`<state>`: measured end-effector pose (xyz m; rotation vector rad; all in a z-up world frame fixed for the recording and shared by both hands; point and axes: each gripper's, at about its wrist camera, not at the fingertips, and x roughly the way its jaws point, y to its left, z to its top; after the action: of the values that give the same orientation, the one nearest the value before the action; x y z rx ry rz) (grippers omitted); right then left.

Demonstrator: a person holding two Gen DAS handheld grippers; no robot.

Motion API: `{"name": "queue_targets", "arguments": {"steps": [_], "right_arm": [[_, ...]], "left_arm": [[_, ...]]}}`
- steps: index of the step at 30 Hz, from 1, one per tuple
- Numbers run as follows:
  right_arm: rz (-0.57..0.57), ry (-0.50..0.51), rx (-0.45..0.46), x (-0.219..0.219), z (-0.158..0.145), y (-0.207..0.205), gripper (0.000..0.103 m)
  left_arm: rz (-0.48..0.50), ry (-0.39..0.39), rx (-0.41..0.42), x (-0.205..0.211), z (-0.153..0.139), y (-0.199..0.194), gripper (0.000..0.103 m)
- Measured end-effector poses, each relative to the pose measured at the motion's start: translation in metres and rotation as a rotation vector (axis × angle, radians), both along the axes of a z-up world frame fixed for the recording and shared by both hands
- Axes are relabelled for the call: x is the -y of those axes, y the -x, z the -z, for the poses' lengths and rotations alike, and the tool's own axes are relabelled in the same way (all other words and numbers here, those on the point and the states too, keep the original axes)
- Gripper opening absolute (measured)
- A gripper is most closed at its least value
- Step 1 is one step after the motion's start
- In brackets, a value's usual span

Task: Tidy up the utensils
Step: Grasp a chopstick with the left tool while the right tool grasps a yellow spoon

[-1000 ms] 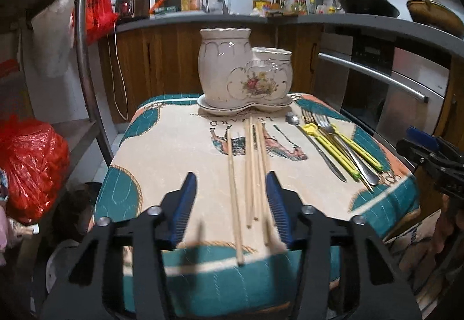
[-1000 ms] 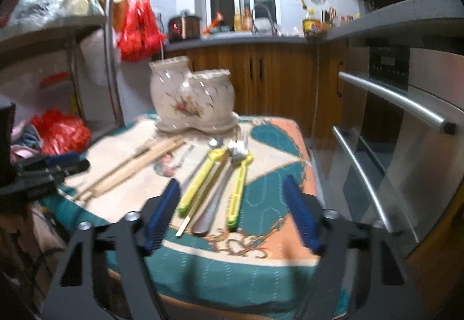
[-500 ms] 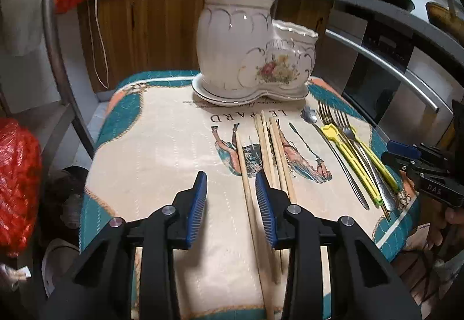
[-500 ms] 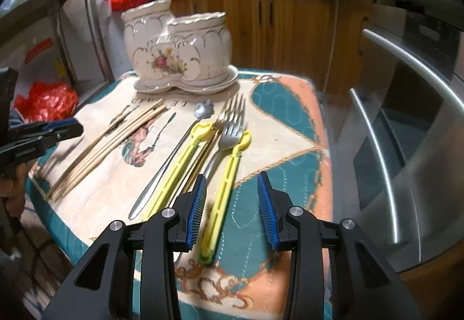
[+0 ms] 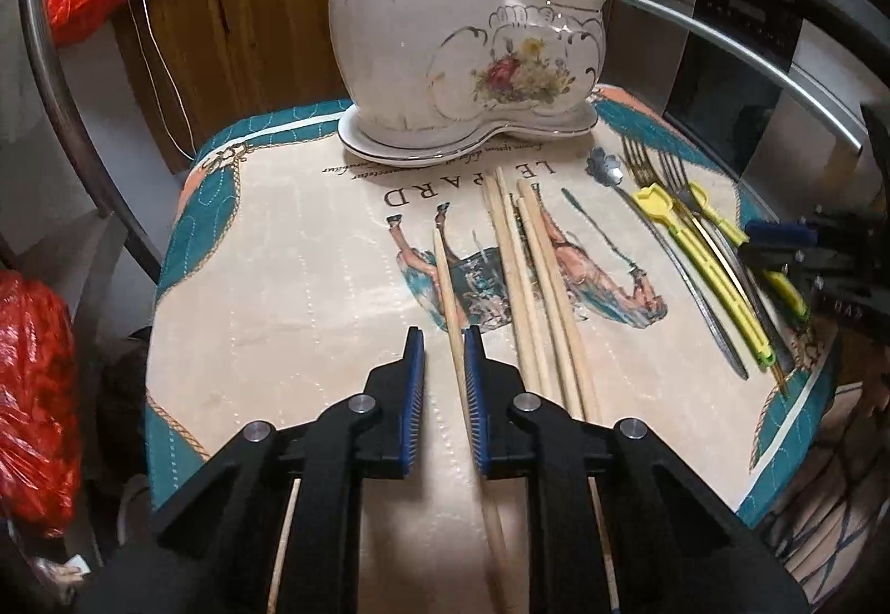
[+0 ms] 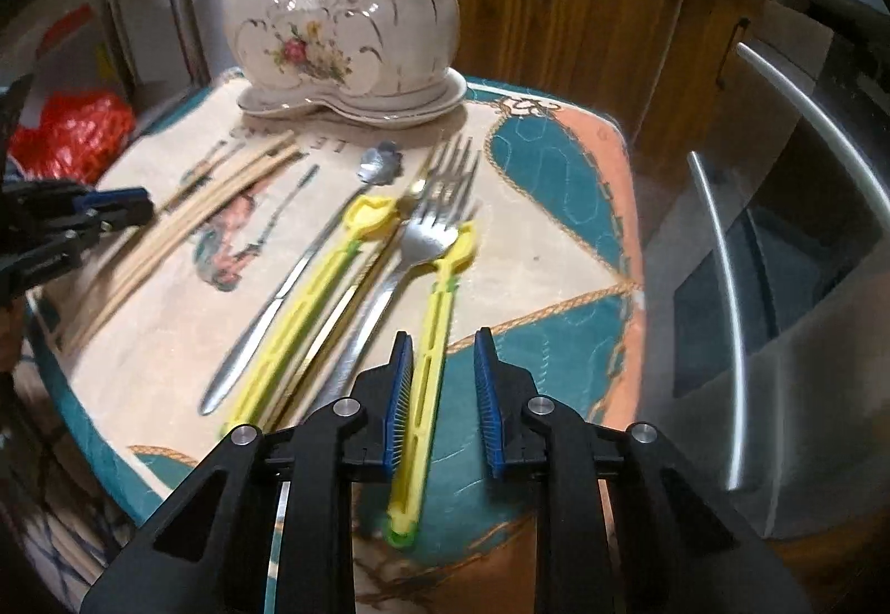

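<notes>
A white ceramic two-pot utensil holder (image 5: 461, 35) with a flower print stands at the far side of the cloth; it also shows in the right wrist view (image 6: 345, 19). Several wooden chopsticks (image 5: 534, 275) lie in the middle. One separate chopstick (image 5: 453, 302) runs between the fingers of my left gripper (image 5: 444, 341), which is low over it, narrowly open, jaws not clamped. Forks and a spoon (image 6: 384, 163) lie at the right. My right gripper (image 6: 442, 347) is open around the handle of a yellow-handled fork (image 6: 434, 336).
The small table has a teal and cream cloth (image 5: 278, 280). An oven with steel handles (image 6: 723, 280) is close on the right. A metal rack post (image 5: 67, 85) and red bags (image 5: 33, 391) are on the left. Wooden cabinets (image 6: 556, 2) stand behind.
Both grippers moved forward and down over the table. The left narrowed around the single chopstick. The right narrowed and came over the yellow fork handle.
</notes>
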<state>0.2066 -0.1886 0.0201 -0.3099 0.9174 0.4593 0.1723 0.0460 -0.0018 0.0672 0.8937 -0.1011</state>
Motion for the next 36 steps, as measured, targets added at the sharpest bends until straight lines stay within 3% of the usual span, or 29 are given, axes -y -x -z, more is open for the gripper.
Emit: {"name": "queue_targets", "arguments": {"steps": [5, 13, 15, 19, 22, 24, 26, 28, 32, 36], "right_arm": [[-0.029, 0.074, -0.070, -0.003, -0.003, -0.018, 0.024], [-0.111, 0.210, -0.232, -0.019, -0.008, -0.039, 0.025], [-0.119, 0.229, -0.264, -0.023, -0.008, -0.043, 0.025], [-0.120, 0.247, -0.320, -0.026, -0.006, -0.049, 0.025], [-0.114, 0.243, -0.340, -0.025, -0.006, -0.051, 0.025], [-0.118, 0.237, -0.349, -0.026, -0.006, -0.051, 0.019], [-0.121, 0.230, -0.353, -0.026, -0.006, -0.050, 0.014], [-0.121, 0.226, -0.355, -0.027, -0.006, -0.050, 0.011], [-0.113, 0.226, -0.360, -0.029, -0.007, -0.049, 0.011], [-0.109, 0.224, -0.350, -0.027, -0.008, -0.050, 0.010]], "left_arm": [[0.021, -0.032, -0.075, 0.001, -0.004, -0.006, 0.016], [0.125, -0.209, -0.224, 0.021, -0.007, -0.005, 0.028], [0.129, -0.220, -0.249, 0.020, -0.007, -0.003, 0.031], [0.113, -0.237, -0.305, 0.011, -0.008, -0.007, 0.057], [0.120, -0.186, -0.356, 0.003, -0.007, -0.012, 0.058], [0.136, -0.145, -0.388, -0.001, -0.007, -0.015, 0.051], [0.151, -0.113, -0.402, 0.000, -0.009, -0.014, 0.034], [0.161, -0.110, -0.403, 0.002, -0.009, -0.012, 0.025], [0.157, -0.077, -0.435, 0.001, -0.010, -0.013, 0.020], [0.153, -0.080, -0.488, -0.007, -0.010, -0.023, 0.006]]}}
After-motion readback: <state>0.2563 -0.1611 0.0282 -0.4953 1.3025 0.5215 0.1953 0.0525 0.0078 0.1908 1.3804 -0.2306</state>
